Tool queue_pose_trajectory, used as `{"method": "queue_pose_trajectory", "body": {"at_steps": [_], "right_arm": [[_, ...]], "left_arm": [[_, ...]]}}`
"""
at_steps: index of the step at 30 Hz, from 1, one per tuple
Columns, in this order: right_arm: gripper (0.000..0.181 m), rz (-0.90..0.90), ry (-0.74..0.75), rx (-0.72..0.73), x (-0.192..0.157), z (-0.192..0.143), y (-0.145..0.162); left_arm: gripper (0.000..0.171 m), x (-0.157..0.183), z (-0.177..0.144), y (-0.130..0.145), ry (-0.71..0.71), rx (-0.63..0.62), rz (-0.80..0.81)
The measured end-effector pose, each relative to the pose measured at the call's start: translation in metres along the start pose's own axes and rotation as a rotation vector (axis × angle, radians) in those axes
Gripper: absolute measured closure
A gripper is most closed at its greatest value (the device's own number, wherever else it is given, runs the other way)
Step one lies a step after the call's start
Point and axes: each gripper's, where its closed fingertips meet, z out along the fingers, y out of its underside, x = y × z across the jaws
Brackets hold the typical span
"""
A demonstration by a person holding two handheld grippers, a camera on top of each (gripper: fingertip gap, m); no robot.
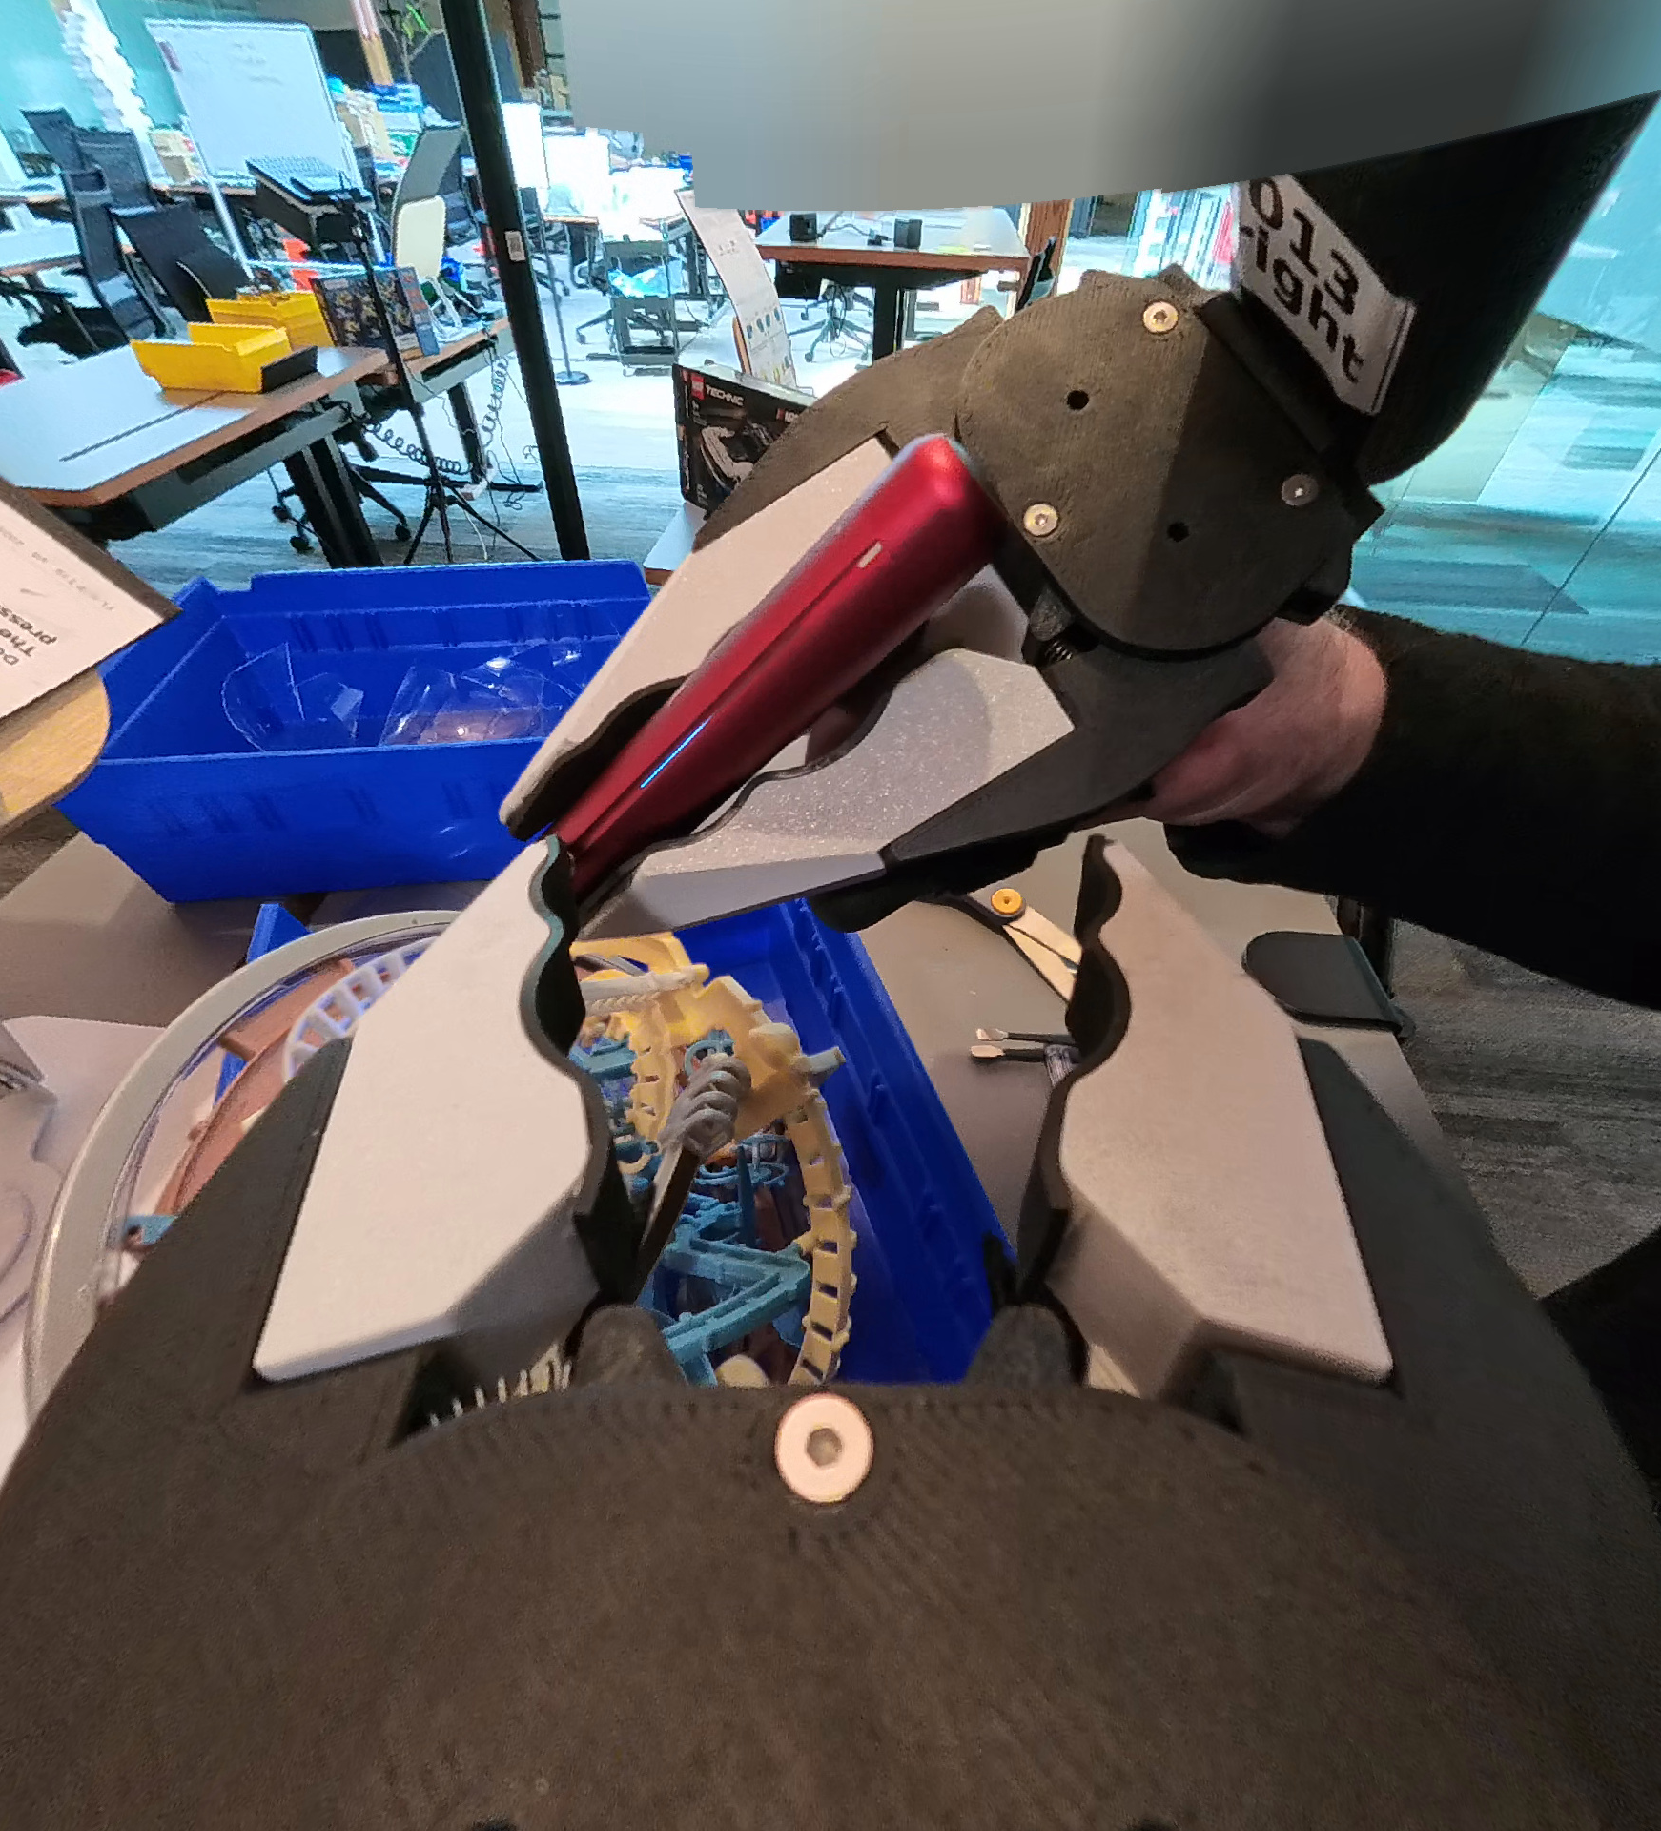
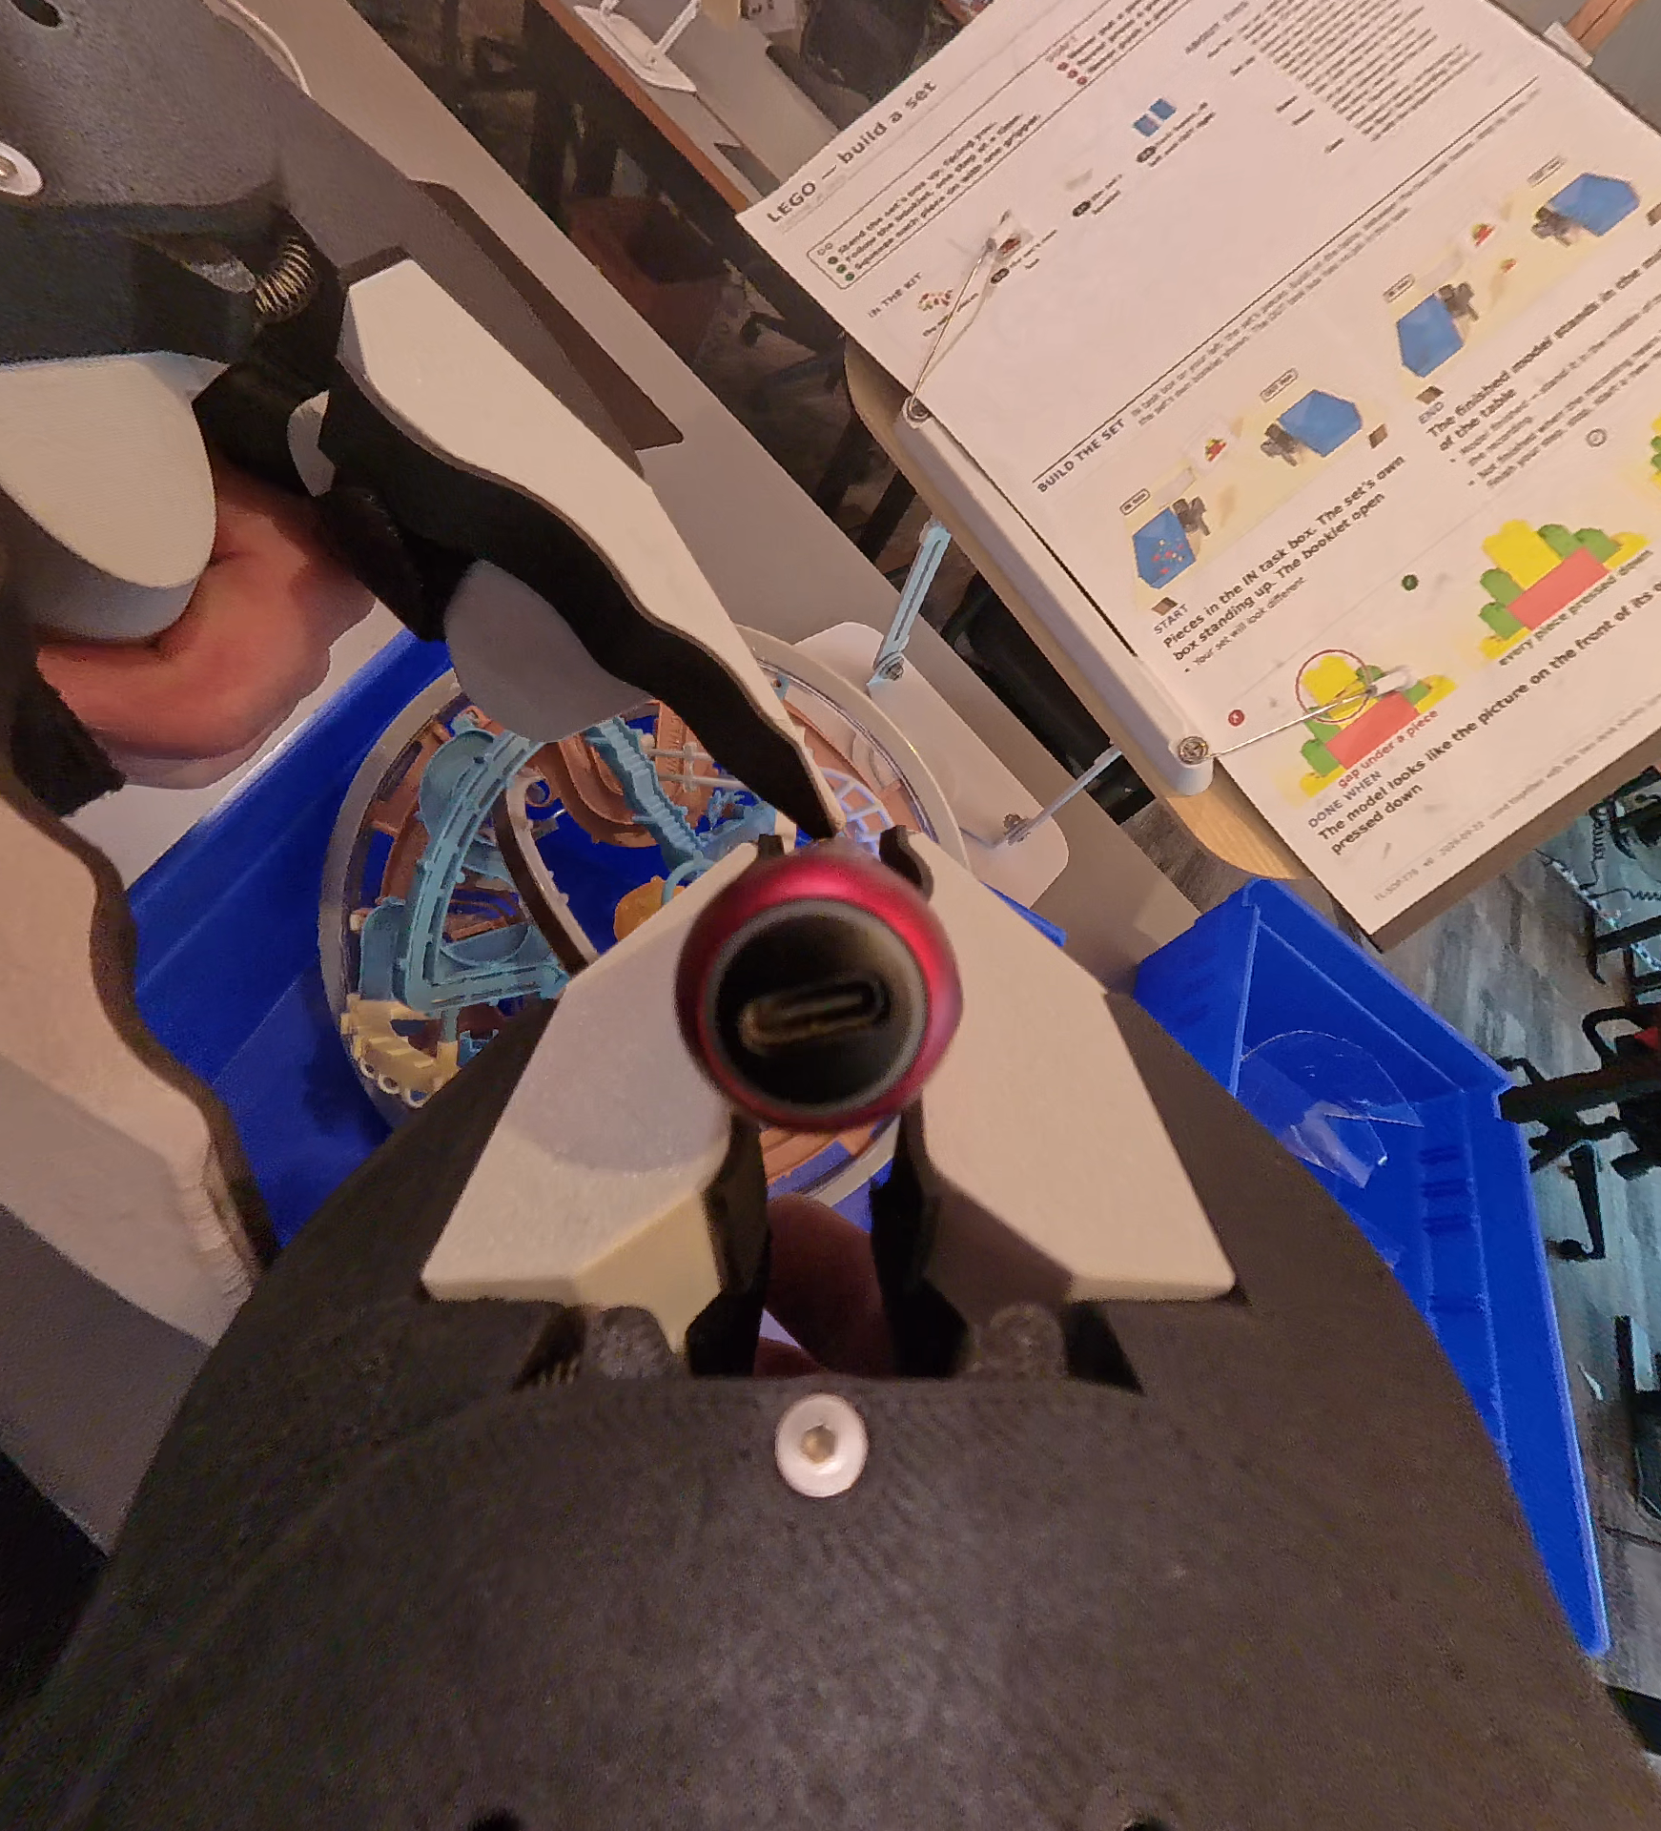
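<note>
Red cylinder clamped in right tongs, left tongs apart, over blue bins.

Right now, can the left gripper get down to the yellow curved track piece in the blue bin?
Probably yes. The left gripper is open directly above the yellow curved track piece in the blue bin. The right gripper, holding the red tool, crowds its left fingertip.

Both wrist cameras look down close along their fingers, sharing the blue bin of plastic parts.
</note>
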Motion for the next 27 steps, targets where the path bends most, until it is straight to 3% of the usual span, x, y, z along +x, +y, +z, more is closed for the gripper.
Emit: {"method": "queue_pose_trajectory", "body": {"at_steps": [10, 18, 24, 27], "right_arm": [[0.161, 0.083, 0.052, 0.081, -0.002, -0.028, 0.005], [0.161, 0.196, 0.104, 0.171, -0.005, -0.069, 0.017], [0.161, 0.332, 0.088, 0.272, -0.008, -0.107, 0.023], [0.161, 0.377, 0.038, 0.324, -0.013, -0.126, 0.023]], "left_arm": [[0.080, 0.023, 0.007, -0.005, 0.047, -0.007, 0.076], [0.081, 0.061, 0.019, -0.011, 0.123, 0.002, 0.135], [0.090, 0.062, 0.011, -0.012, 0.062, 0.027, 0.159], [0.094, 0.046, 0.008, 0.001, -0.021, -0.041, 0.178]]}}
